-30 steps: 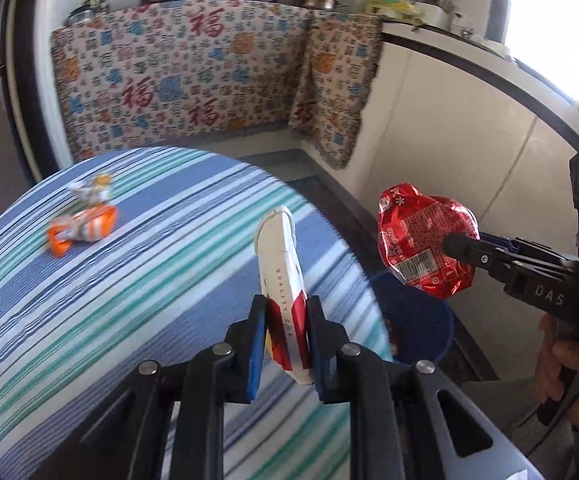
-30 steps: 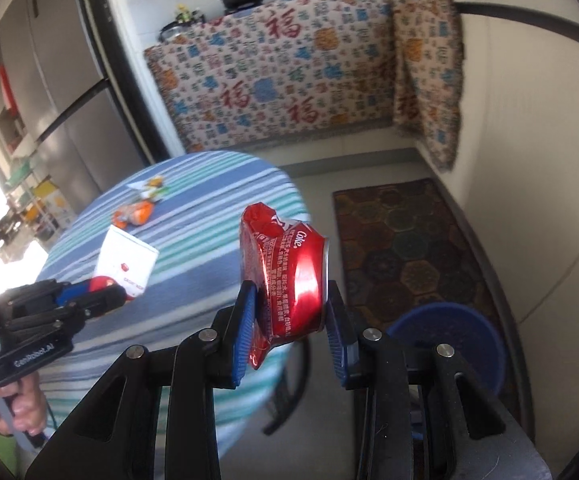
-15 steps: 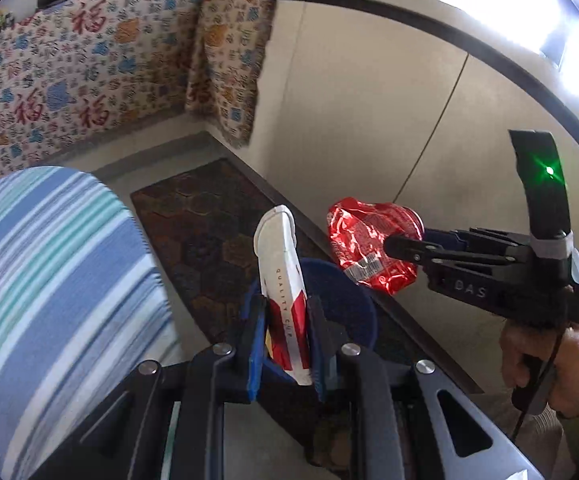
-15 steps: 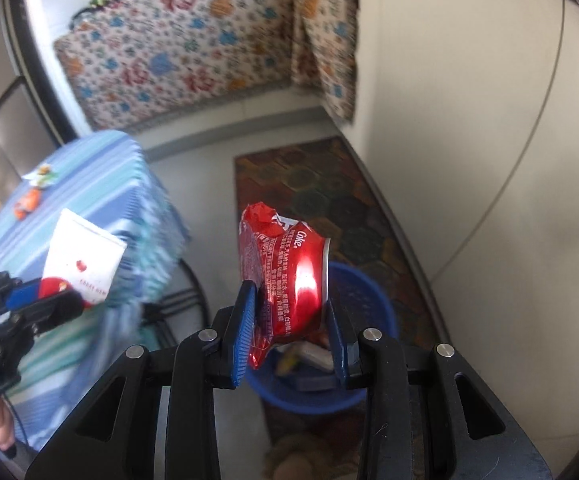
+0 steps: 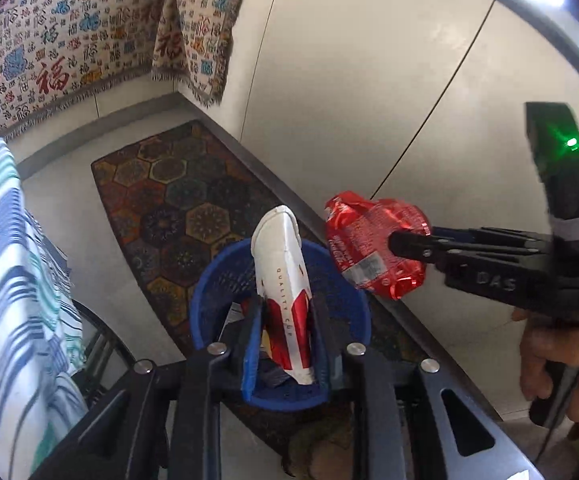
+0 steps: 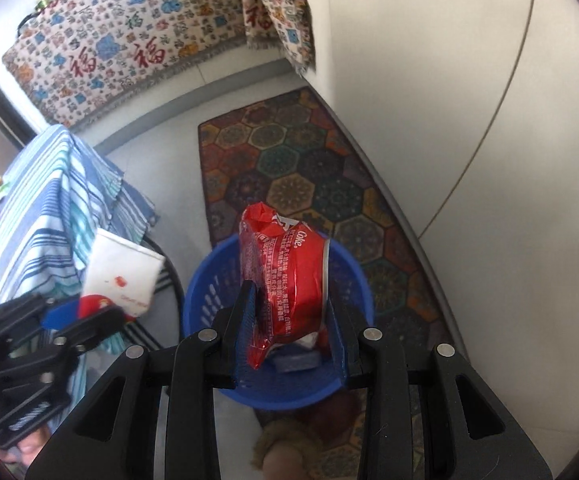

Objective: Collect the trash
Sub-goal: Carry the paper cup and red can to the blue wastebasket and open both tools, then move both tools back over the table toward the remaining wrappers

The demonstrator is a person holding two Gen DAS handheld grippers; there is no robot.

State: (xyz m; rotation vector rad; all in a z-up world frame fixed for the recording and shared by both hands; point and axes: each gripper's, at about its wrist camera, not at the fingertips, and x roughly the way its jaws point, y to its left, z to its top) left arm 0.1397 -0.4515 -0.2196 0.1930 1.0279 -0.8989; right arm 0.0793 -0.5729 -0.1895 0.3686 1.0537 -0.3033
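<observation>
Our left gripper point(image 5: 285, 330) is clamped tight on a flattened white-and-red paper cup point(image 5: 283, 276) printed "QUALITY CUP", its creased rim pointing up; our right gripper point(image 6: 291, 320) squeezes a crushed red Coke can point(image 6: 285, 276), dented, with its silver top rim showing. We hold both pieces just above the blue plastic basket point(image 6: 205, 280), which already contains some scraps. The basket stands on a hexagon-patterned rug point(image 6: 289, 168) beside the pale cabinet wall point(image 5: 369, 80), with the blue-striped tablecloth point(image 6: 37, 216) at left.
</observation>
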